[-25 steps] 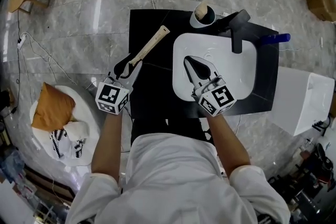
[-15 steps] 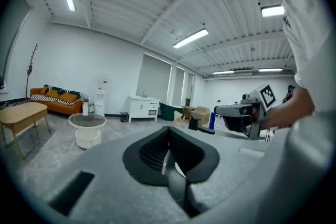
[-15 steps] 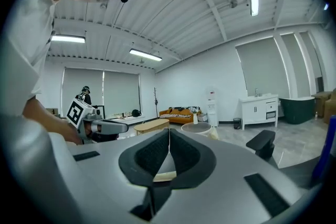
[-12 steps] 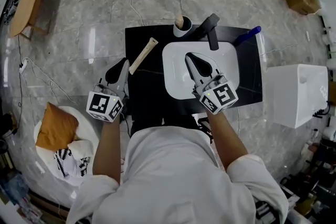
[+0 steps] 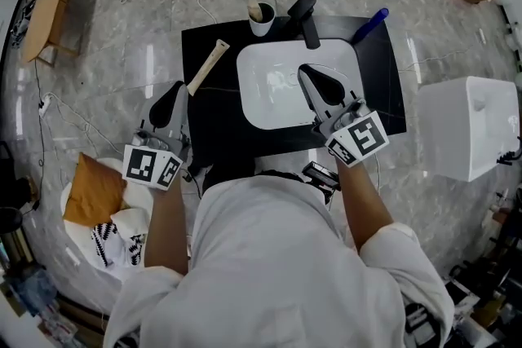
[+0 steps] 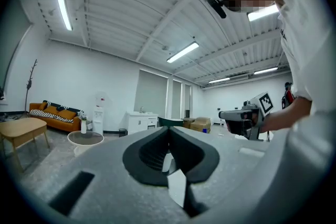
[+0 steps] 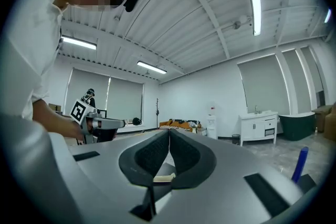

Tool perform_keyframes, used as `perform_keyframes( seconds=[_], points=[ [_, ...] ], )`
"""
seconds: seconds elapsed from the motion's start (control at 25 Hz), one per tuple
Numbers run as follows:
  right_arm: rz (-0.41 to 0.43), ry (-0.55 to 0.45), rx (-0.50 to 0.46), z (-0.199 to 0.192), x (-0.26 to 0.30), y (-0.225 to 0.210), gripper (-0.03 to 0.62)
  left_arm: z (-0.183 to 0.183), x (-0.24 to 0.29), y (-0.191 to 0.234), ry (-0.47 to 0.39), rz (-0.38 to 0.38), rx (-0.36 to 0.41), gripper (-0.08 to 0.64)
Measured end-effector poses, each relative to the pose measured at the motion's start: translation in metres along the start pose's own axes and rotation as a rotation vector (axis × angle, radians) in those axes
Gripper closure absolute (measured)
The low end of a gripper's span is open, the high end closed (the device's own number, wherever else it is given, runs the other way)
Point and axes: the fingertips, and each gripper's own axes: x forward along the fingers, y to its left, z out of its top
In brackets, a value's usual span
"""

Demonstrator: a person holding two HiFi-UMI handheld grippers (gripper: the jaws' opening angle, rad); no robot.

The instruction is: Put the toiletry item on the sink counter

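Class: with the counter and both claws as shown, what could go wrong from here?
The brush lies near the counter's left edge, with the shut left claw close to its lower end; a nudge might knock it off.
The blue item seems to overhang the back right corner; a bump could tip it off.
The cup stands at the back edge by the faucet; the right claw, over the sink, might topple it.

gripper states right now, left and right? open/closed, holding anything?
Left gripper: closed, holding nothing.
Right gripper: closed, holding nothing.
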Motion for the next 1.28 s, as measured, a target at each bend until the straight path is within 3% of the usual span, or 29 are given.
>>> perform_keyframes(
  seconds=[0.28, 0.52, 0.8, 1.04, 1.28],
  points=[
    [0.024, -0.026, 0.007, -0.001, -0.088, 0.014, 0.577, 0.0, -0.018, -0.082, -0.013, 0.015, 0.018, 0.544],
    [-0.027, -0.033, 0.022, -0.009, -0.159, 0.022, 0.577, -0.014, -0.045, -0.149, -0.013, 0.041, -0.008, 0.543],
    [-0.031, -0.001, 0.055, -0.026, -0.231, 0.044, 0.577, -0.041, -0.076, -0.212, 0.026, 0.064, -0.023, 0.543],
    [-0.038, 0.061, 0.061, -0.044, -0.273, 0.049, 0.578, -0.061, -0.09, -0.245, 0.068, 0.017, -0.067, 0.543],
    [-0.052, 0.086, 0.077, -0.057, -0.279, 0.054, 0.578, -0.055, -0.086, -0.26, 0.069, -0.047, -0.08, 0.543]
  ],
)
